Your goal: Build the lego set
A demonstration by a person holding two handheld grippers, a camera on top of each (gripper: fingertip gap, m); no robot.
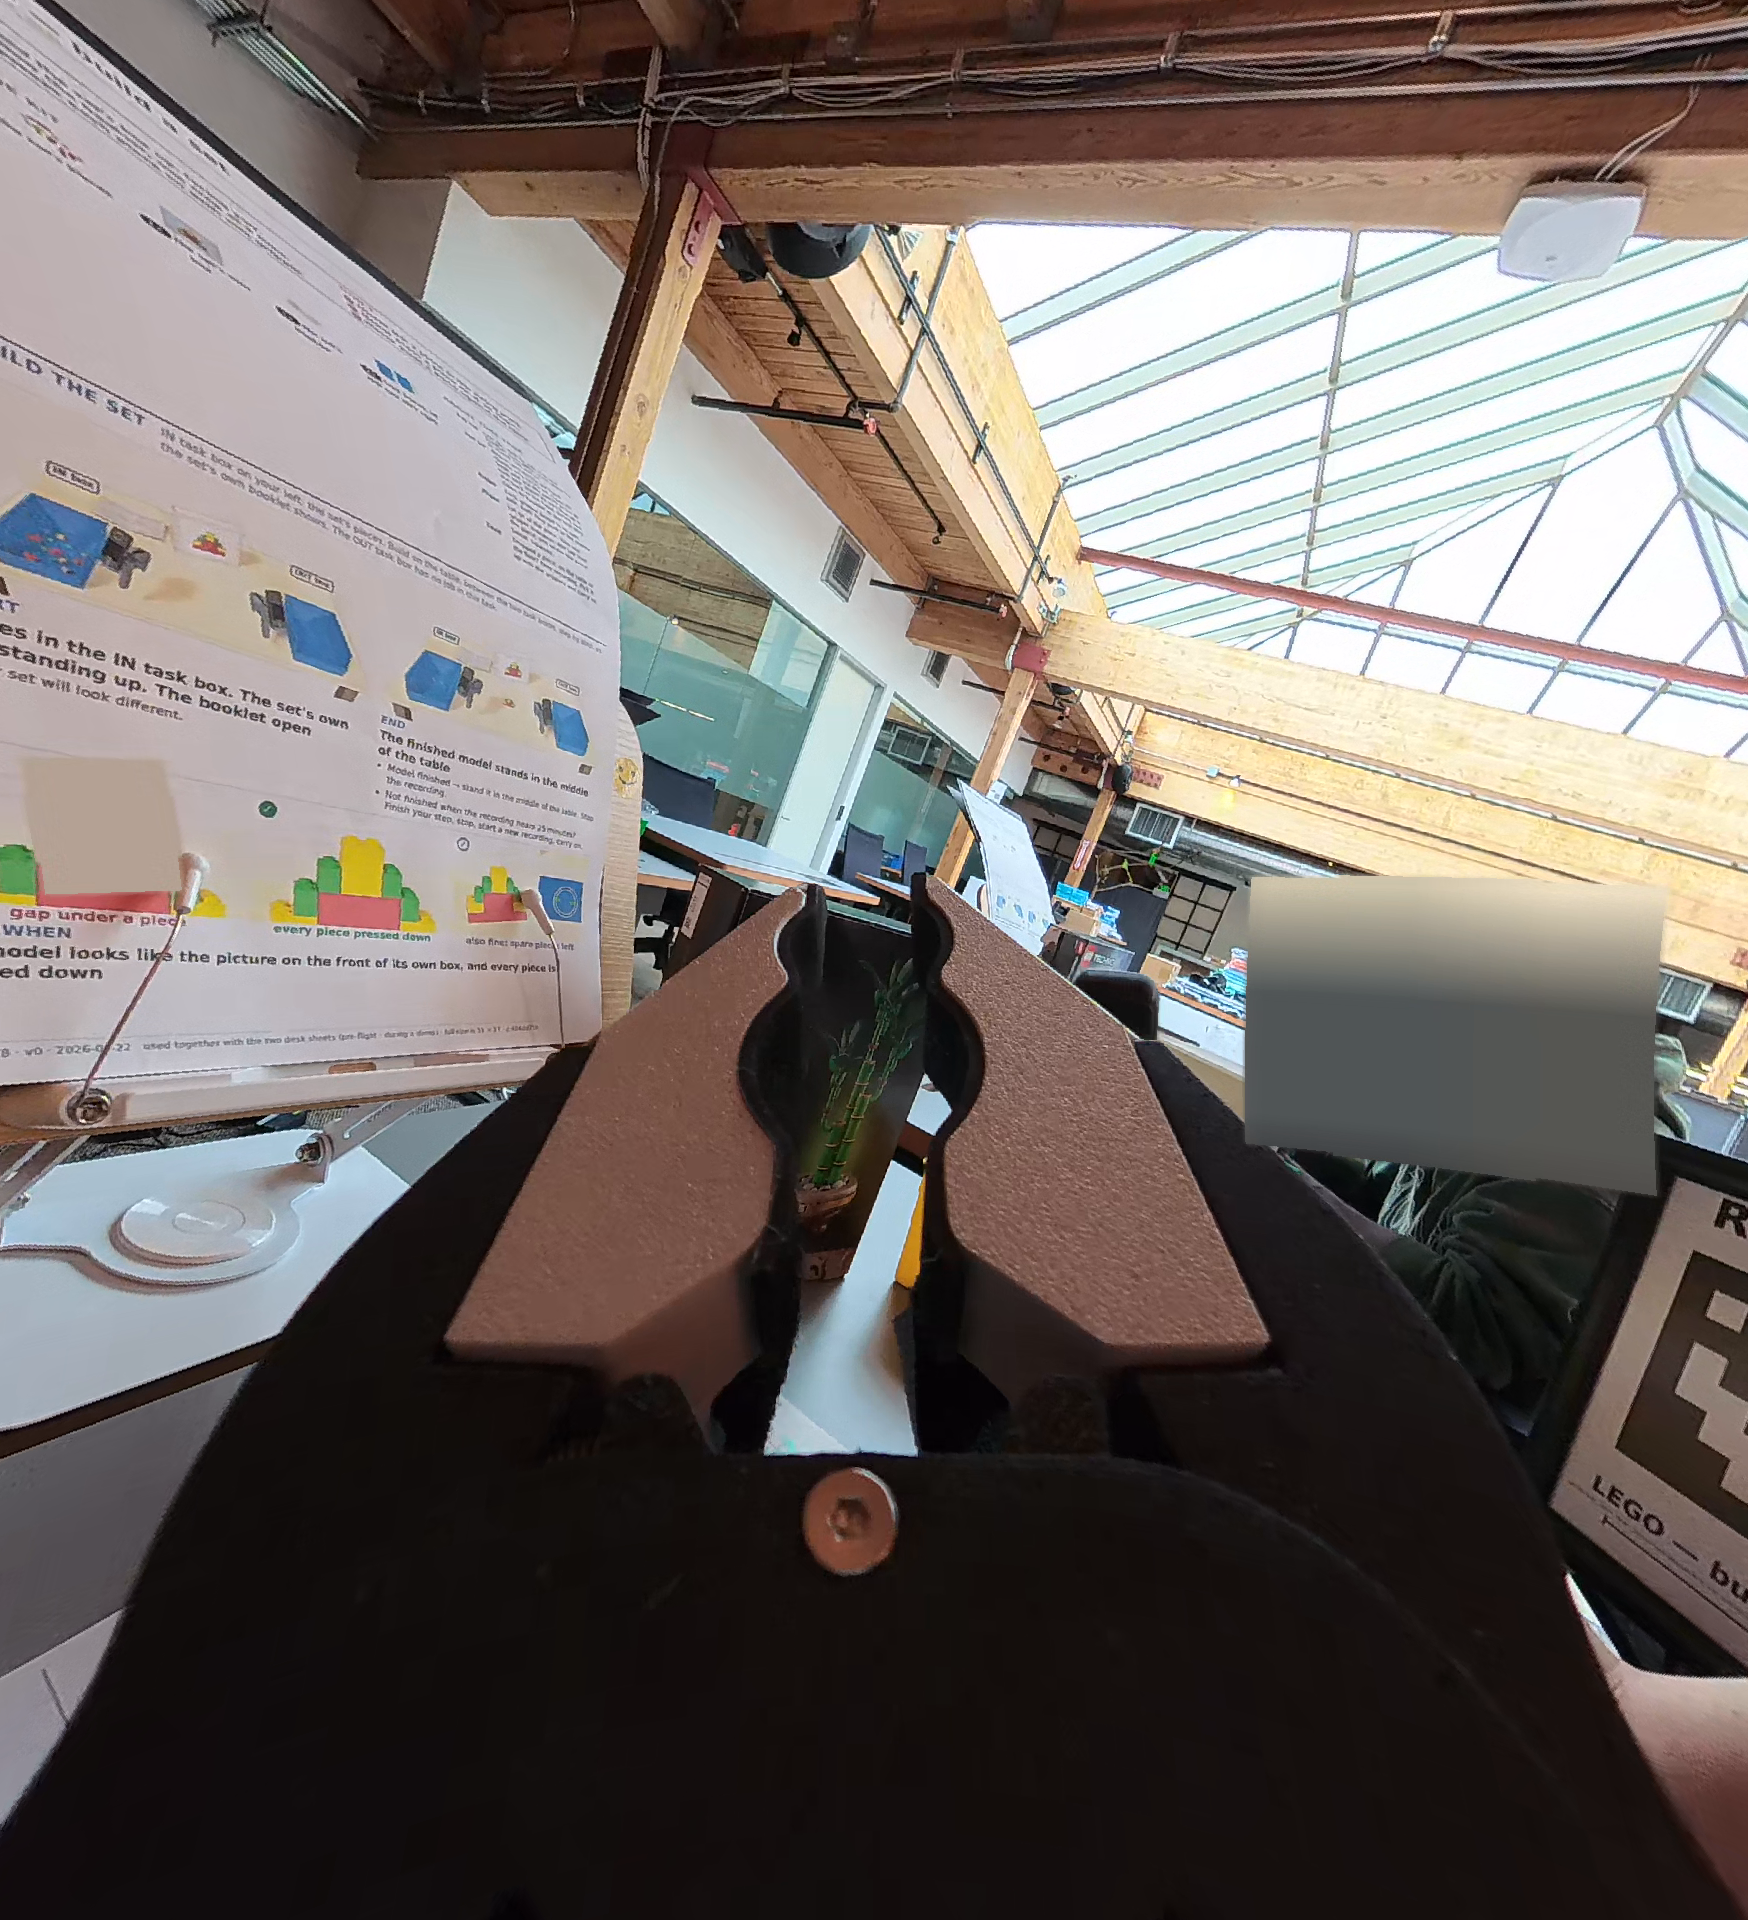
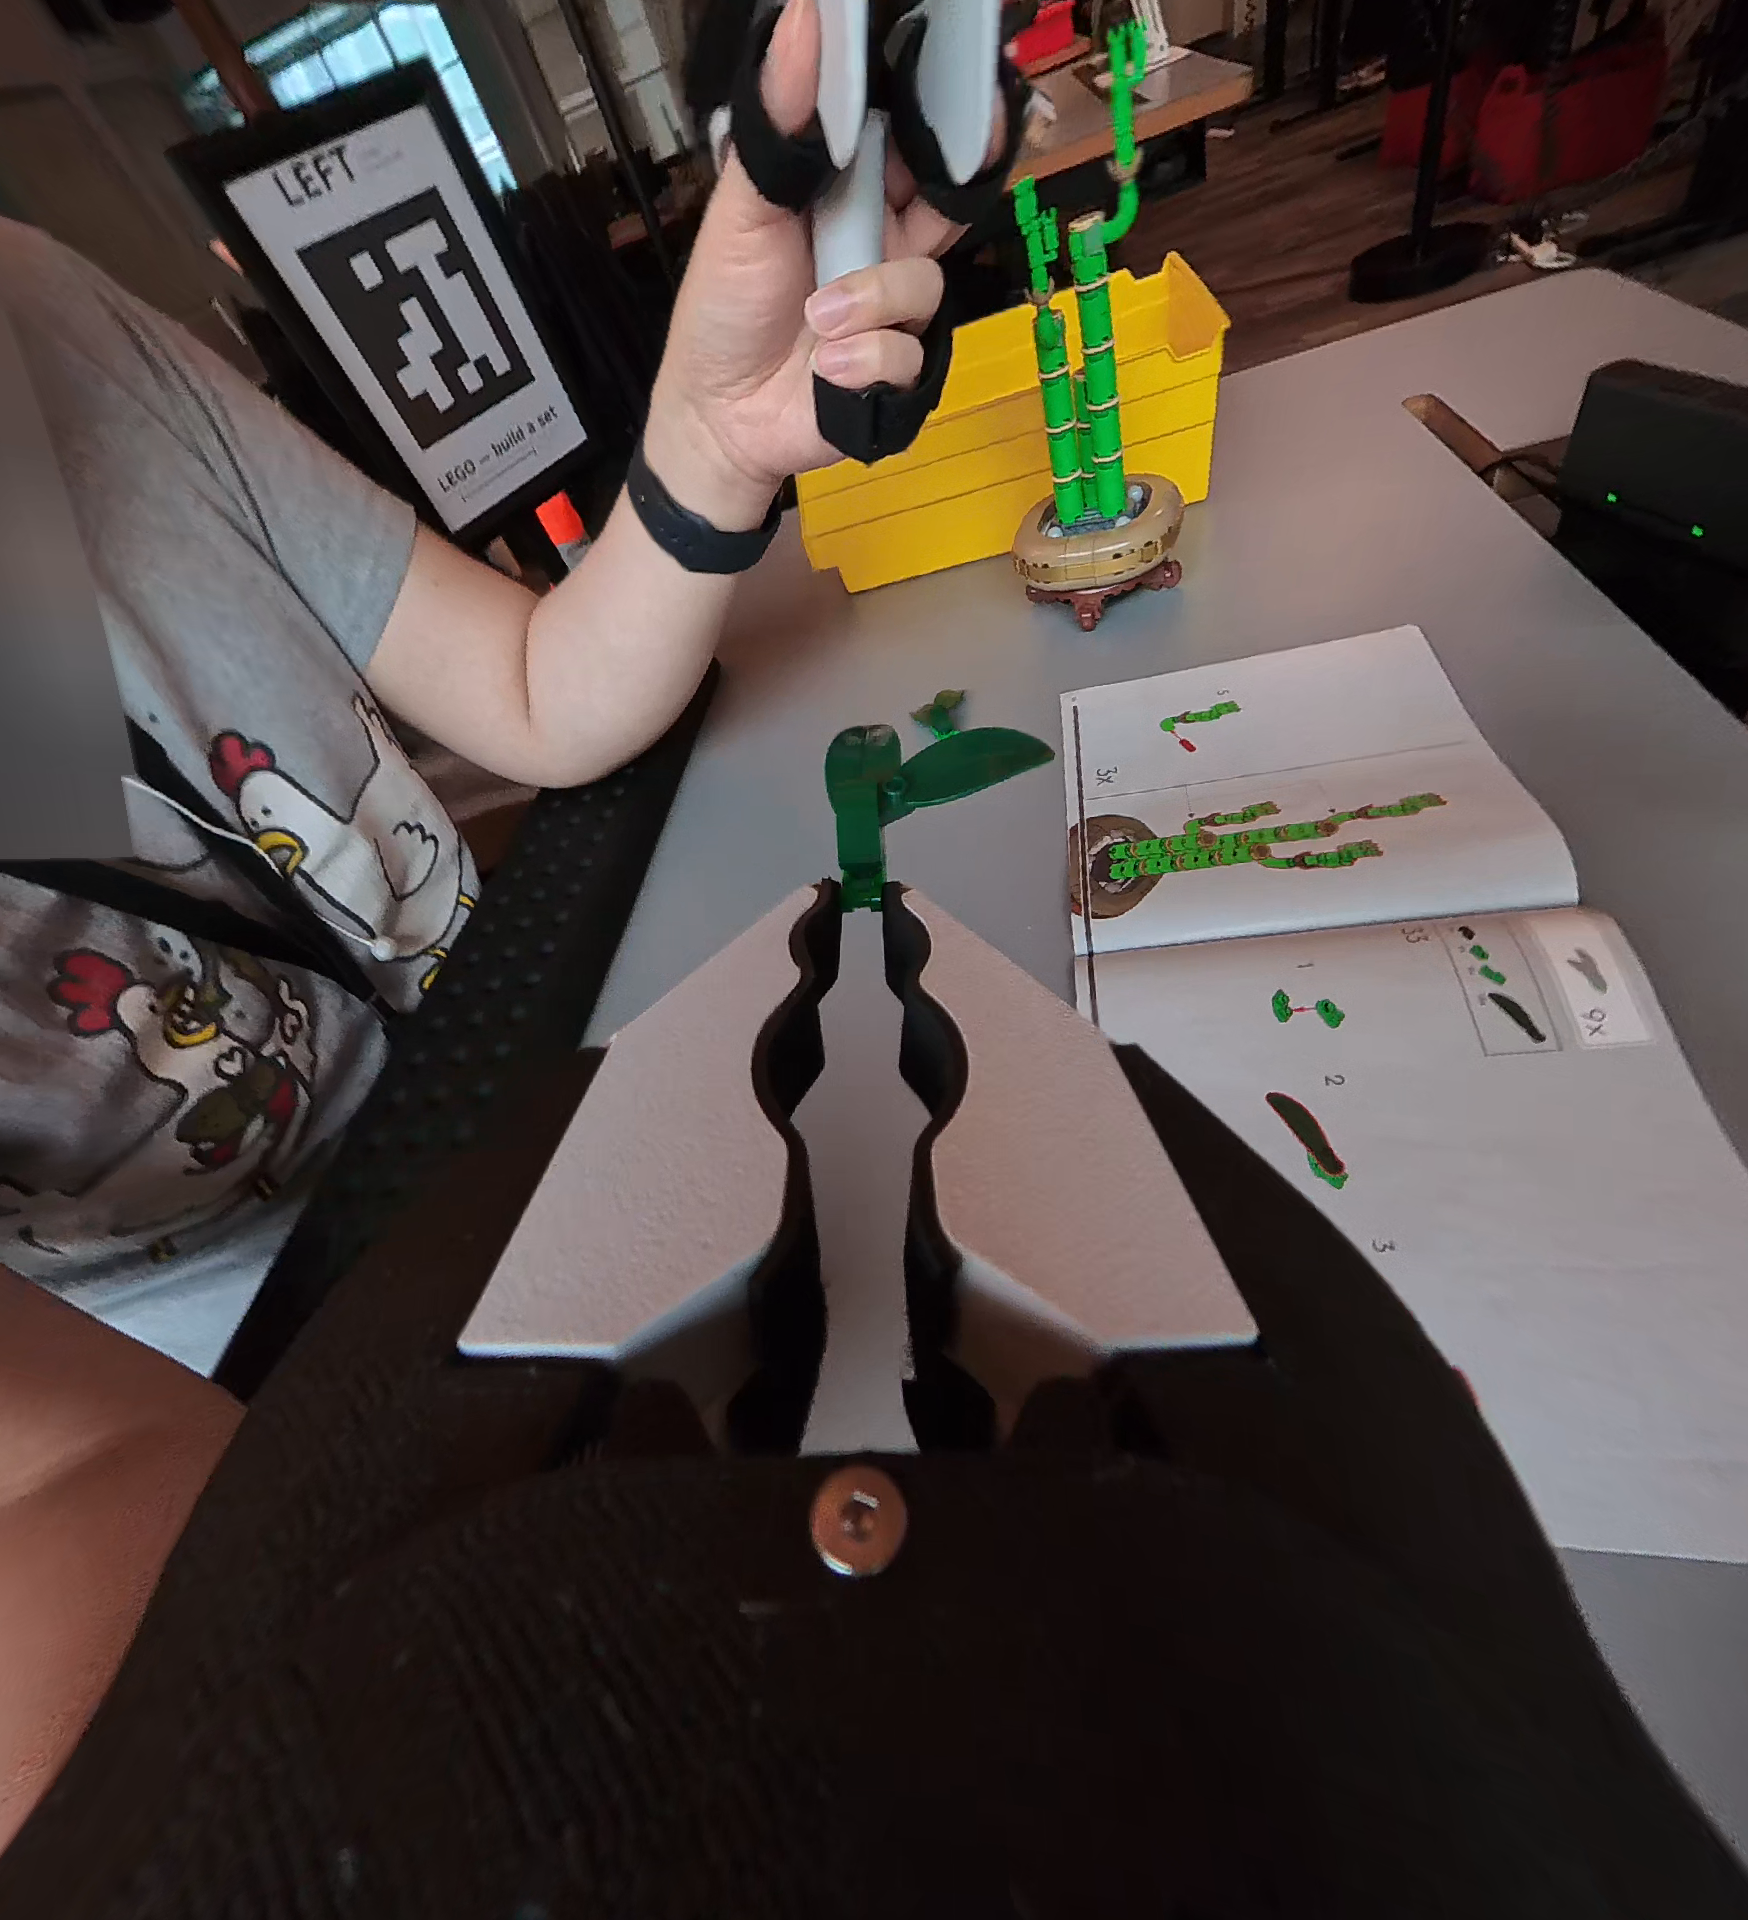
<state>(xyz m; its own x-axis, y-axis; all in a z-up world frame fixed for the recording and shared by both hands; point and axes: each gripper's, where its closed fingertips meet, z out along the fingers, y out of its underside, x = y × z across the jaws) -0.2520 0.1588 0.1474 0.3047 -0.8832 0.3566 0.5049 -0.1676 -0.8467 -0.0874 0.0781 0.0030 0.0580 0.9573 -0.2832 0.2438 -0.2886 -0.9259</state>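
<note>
Right tongs (image 2: 862,896) grip a green leaf piece (image 2: 885,774) over the grey table (image 2: 1369,540) — left tongs (image 1: 865,904) slightly parted, empty, under skylights (image 1: 1369,416).

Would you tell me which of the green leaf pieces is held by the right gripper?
The dark green leaf assembly, pinched at its base in the right gripper; the small leaf piece lies loose on the table beyond.

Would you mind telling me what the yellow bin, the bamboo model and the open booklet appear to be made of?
Yellow bin: looks like moulded plastic, smooth with a slight sheen and ribbed walls. Bamboo model: glossy plastic bricks, green segments in a tan pot on a brown stand. Booklet: printed paper, matte white, pages curling at the fold.
</note>
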